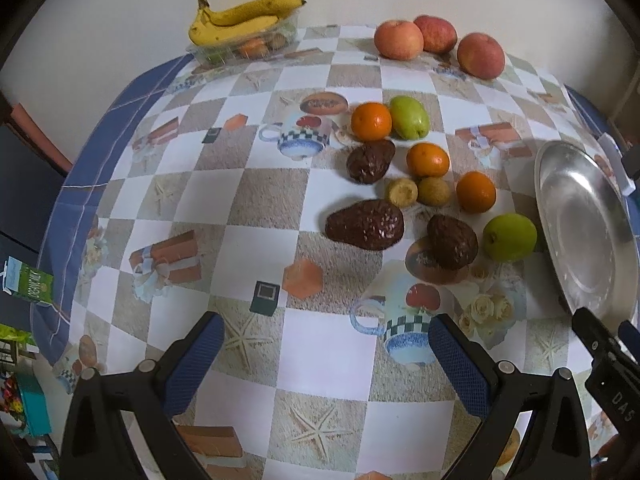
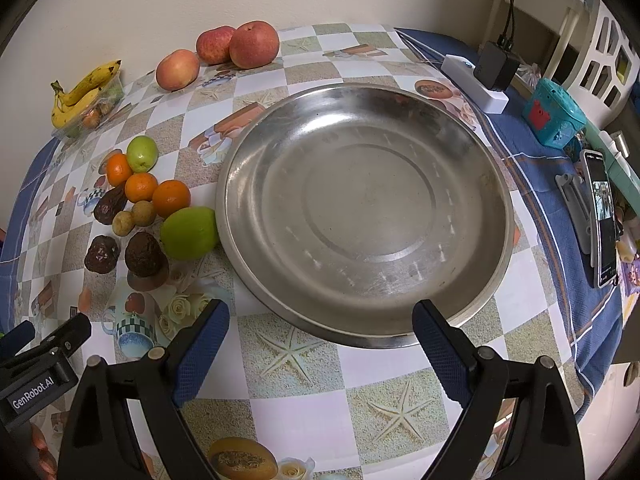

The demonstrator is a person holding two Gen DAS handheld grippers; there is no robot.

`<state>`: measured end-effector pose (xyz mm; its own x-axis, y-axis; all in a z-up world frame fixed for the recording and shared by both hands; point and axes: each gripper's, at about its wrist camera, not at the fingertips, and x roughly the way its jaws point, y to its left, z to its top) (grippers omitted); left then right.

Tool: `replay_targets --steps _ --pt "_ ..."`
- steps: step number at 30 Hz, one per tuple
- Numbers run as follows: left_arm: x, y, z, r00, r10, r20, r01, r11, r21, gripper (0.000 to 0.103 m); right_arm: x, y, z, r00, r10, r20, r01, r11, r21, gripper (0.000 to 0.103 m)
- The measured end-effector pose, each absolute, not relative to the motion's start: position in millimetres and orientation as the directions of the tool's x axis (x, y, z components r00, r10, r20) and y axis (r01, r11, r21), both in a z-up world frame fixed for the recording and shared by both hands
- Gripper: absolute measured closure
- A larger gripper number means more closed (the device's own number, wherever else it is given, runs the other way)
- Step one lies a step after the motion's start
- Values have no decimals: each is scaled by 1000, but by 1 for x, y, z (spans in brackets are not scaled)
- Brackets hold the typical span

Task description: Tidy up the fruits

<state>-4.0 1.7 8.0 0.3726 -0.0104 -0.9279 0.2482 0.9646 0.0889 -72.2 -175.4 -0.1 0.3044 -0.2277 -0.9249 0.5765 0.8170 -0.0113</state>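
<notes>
A large empty steel plate [image 2: 460, 160] lies on the patterned tablecloth; its rim shows in the left wrist view [image 1: 560, 184]. Left of it lies a cluster of fruit: three oranges [image 1: 427, 159], two green fruits [image 1: 509, 237], three dark avocados [image 1: 365, 224] and two small brown fruits [image 1: 434, 191]. The cluster also shows in the right wrist view [image 2: 171, 198]. Three apples [image 1: 400, 39] sit at the back. My left gripper [image 1: 324, 360] is open and empty, in front of the cluster. My right gripper [image 2: 320, 340] is open and empty, at the plate's near rim.
A clear tray [image 1: 244, 46] with bananas [image 1: 240, 16] stands at the back left. A power strip with a charger [image 2: 486, 76], a teal toy [image 2: 556, 114] and a phone on a stand [image 2: 602, 216] sit right of the plate. The table edge drops off left.
</notes>
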Motion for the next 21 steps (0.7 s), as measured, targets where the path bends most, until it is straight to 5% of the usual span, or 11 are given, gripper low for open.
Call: replay_targets --steps 21 --pt "-3 3 13 400 -40 -916 255 964 69 0 -72 -176 0 304 -226 -925 579 816 -9 10"
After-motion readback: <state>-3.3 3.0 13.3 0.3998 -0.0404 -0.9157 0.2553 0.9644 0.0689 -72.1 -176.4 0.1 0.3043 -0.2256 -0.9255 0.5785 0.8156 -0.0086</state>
